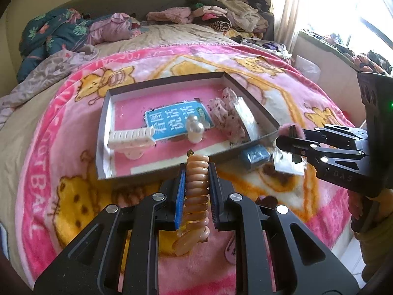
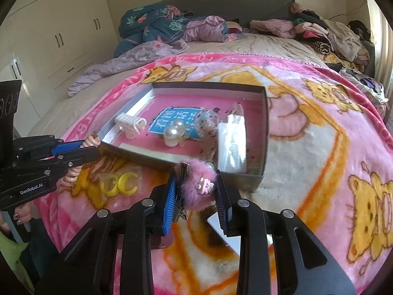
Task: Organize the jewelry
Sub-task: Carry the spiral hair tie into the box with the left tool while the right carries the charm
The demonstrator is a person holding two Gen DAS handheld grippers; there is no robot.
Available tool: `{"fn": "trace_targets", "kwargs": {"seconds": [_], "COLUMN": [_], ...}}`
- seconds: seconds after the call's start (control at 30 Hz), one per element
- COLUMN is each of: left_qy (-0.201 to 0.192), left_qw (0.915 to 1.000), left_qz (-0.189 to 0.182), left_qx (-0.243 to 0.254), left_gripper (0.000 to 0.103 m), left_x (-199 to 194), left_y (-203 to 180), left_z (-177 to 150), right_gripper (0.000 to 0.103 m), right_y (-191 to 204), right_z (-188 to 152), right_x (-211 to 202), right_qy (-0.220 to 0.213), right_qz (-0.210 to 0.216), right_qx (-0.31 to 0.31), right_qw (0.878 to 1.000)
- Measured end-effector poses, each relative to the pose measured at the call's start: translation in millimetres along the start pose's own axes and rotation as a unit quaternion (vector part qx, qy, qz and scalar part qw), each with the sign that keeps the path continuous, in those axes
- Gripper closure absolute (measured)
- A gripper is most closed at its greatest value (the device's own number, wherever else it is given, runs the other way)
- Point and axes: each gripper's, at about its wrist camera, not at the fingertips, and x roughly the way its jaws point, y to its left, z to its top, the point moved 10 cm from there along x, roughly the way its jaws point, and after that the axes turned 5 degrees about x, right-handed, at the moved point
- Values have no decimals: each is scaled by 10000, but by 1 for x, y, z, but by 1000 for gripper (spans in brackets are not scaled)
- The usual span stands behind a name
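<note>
My left gripper (image 1: 196,169) is shut on an amber spiral hair tie (image 1: 196,184) just in front of the near wall of a shallow grey box (image 1: 104,113); it also shows in the right wrist view (image 2: 94,145). My right gripper (image 2: 196,182) is shut on a fluffy pink hair clip (image 2: 196,184) by the box's near wall (image 2: 265,123); in the left wrist view it (image 1: 289,135) sits at the box's right corner. Inside the box lie a white claw clip (image 1: 130,140), a pearl clip (image 1: 195,127), a clear spotted clip (image 1: 226,115) and a clear packet (image 1: 245,115).
The box sits on a pink cartoon blanket (image 2: 319,147) on a bed. A bag of yellow rings (image 2: 120,183) lies in front of the box. A blue packet (image 1: 254,156) and a clear bag (image 1: 287,164) lie by the box's right corner. Clothes are piled at the headboard (image 1: 221,14).
</note>
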Motion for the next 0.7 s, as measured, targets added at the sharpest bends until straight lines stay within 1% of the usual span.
{"fn": "trace_targets", "kwargs": {"seconds": [0.17, 0.7], "left_qy": [-24, 90], "left_qw": [10000, 9997], "left_qz": [-15, -116], "left_qx": [46, -191], "left_gripper": [92, 92], "left_x": [7, 42], "left_y": [1, 19], "left_z": [13, 36], "right_gripper": [75, 75], "right_y": [-7, -24], "right_z": [9, 37], "right_x": [1, 21], "right_qy": [-44, -85], "right_qz": [-46, -84], "right_qx": [41, 166], "right_qw": [10000, 9998]}}
